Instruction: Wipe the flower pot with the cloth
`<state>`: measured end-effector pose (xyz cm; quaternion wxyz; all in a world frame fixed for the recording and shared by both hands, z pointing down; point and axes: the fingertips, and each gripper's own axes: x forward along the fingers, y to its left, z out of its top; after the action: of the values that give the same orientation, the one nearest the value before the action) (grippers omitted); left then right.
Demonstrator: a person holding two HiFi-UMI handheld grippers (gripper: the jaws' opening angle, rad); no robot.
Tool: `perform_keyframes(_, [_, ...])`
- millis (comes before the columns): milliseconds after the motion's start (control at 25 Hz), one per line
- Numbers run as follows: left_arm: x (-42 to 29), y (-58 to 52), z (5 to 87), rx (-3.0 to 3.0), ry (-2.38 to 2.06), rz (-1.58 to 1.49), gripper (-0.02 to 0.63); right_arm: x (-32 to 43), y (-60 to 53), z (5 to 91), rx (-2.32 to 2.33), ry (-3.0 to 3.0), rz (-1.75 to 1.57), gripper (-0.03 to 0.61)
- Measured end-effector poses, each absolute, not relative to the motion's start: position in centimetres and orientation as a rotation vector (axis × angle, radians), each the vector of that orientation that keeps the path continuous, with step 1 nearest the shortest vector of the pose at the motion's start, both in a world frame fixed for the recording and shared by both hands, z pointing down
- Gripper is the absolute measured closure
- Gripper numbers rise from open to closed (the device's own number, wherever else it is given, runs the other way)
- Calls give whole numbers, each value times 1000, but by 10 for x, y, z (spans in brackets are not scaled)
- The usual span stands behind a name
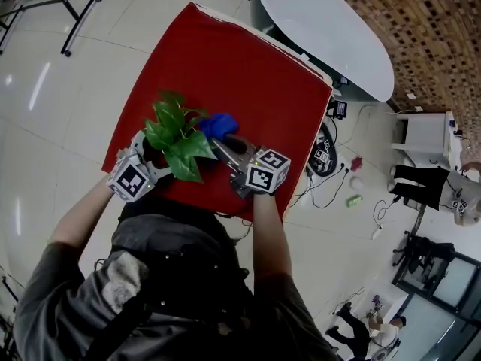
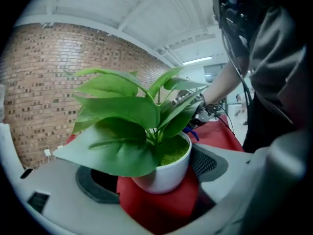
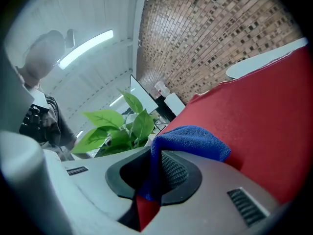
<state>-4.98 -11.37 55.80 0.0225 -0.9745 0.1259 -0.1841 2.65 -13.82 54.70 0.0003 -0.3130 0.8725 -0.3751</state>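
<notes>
**Red table, pot steadied, cloth ready at its side**

Red covers the whole table (image 1: 225, 59), and everything in use is crowded against its near edge, close under the person. Toward the near left corner, the left gripper (image 1: 152, 155) has the flower pot (image 2: 164, 173) between its jaws. They stand wide and close on the white wall from both sides, though a broad leaf (image 2: 112, 151) hides the contact on one side. The hold looks meant to stop the pot from turning or sliding under a rub (a light plastic pot would skate on this cover). The left forearm (image 1: 79, 216) reaches in low from the near left, with the gripper roughly level with the table.

Just right of the leaves, still along the near edge, the blue cloth (image 3: 188, 141) is pinched in the right gripper (image 3: 151, 175). Its jaws are almost together on a fold, and the bunched end sticks out past the tips, which puts soft fabric rather than hard jaw toward the pot. The cloth is near the plant but not yet touching the pot wall. The right forearm (image 1: 269, 232) runs nearly straight out from the body, with the gripper pointing forward and angled slightly left toward the pot.
</notes>
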Motion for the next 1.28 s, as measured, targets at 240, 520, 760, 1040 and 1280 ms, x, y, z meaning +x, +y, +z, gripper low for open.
perform_keyframes(240, [-55, -122, 561, -3030, 187, -574, 152, 3, -173, 552, -891, 2783, -1217, 529])
perform_keyframes(520, [-55, -117, 562, -3024, 38, -603, 152, -7, -189, 557, -806, 2790, -1279, 529])
perform_keyframes(760, [-51, -117, 559, -3024, 68, -592, 150, -9, -178, 561, -746, 2764, -1346, 529])
perform_keyframes(1040, [-48, -113, 557, -3042, 55, -528, 149, -1, -157, 560, -812, 2738, -1335, 529])
perform_keyframes(1280, [-47, -114, 558, -3041, 61, -513, 147, 4, -131, 561, -910, 2662, -1306, 529])
